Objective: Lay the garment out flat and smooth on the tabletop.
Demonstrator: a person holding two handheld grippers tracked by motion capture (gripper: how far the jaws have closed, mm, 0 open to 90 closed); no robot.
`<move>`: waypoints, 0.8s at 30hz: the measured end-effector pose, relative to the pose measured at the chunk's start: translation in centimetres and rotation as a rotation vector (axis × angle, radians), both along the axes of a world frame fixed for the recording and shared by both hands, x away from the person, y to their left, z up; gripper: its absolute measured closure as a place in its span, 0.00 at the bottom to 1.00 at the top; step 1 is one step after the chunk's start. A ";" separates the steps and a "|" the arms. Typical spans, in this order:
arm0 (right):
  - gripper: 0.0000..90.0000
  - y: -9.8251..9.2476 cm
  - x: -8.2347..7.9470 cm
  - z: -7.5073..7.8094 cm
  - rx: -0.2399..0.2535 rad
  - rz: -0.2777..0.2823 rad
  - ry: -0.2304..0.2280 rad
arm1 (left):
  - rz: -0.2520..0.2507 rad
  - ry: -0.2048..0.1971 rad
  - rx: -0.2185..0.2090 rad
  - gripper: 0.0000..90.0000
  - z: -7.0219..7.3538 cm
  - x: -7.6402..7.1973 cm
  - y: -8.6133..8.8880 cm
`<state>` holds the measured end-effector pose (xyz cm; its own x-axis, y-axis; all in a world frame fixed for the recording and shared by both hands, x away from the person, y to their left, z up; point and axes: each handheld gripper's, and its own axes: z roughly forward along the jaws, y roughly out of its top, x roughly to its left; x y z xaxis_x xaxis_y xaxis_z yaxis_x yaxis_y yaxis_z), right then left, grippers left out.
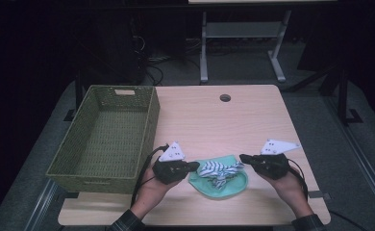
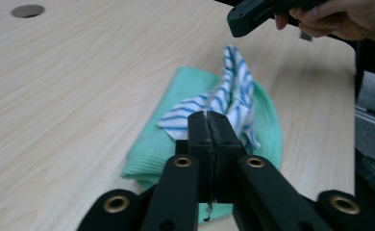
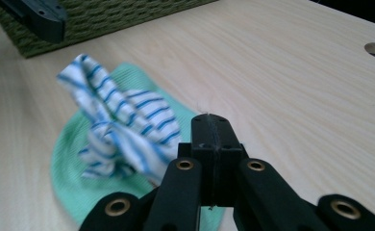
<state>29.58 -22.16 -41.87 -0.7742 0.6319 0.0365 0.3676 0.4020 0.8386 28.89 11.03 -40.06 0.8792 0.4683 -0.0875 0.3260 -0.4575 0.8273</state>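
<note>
High view, worktop (image 1: 214,120): pale wood, with a round cable hole (image 1: 225,98) near its 12 o'clock edge; the broad middle is bare.
High view, basket (image 1: 106,137): green woven basket at 9 o'clock, overhanging the worktop's left edge, nothing in it.
High view, cloths: a green cloth (image 1: 224,185) lies flat near the 6 o'clock edge with a crumpled blue-striped cloth (image 1: 218,172) on top.
High view, claws: the left claw (image 1: 194,166) sits at the green cloth's 9 o'clock rim, the right claw (image 1: 243,158) at its 2 o'clock rim, both held in hands rising from 6 o'clock.
Left gripper view, left claw (image 2: 208,117): jaws pressed together, nothing clearly held; the tips overlap the near part of the striped cloth (image 2: 229,96), contact unclear.
Left gripper view, edges: the worktop's edge runs down at 3 o'clock; the other claw (image 2: 243,21) hovers at 1 o'clock.
Right gripper view, right claw (image 3: 210,120): jaws closed flat on each other, empty, just beside the striped cloth (image 3: 123,125) at its 9 o'clock.
Right gripper view, room: bare wood from 12 to 3 o'clock; the basket (image 3: 108,17) wall stands at 11 o'clock.
</note>
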 end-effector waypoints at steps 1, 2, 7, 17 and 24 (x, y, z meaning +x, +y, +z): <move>1.00 0.0 0.4 0.0 -0.002 -0.008 0.004 | 0.011 0.005 0.004 0.99 0.1 0.4 -0.1; 1.00 0.1 0.9 -0.1 -0.001 -0.010 0.011 | 0.019 0.009 0.006 0.99 0.1 0.7 -0.2; 1.00 0.4 2.5 -0.8 0.009 -0.013 0.039 | 0.034 0.044 0.030 0.99 -0.5 2.1 -1.1; 1.00 1.6 2.8 -2.1 -0.040 0.030 0.089 | -0.018 0.078 0.056 0.99 -1.3 2.0 -3.1; 1.00 1.5 1.2 -2.1 -0.036 0.068 0.096 | -0.080 0.083 0.075 0.99 -1.6 0.4 -4.2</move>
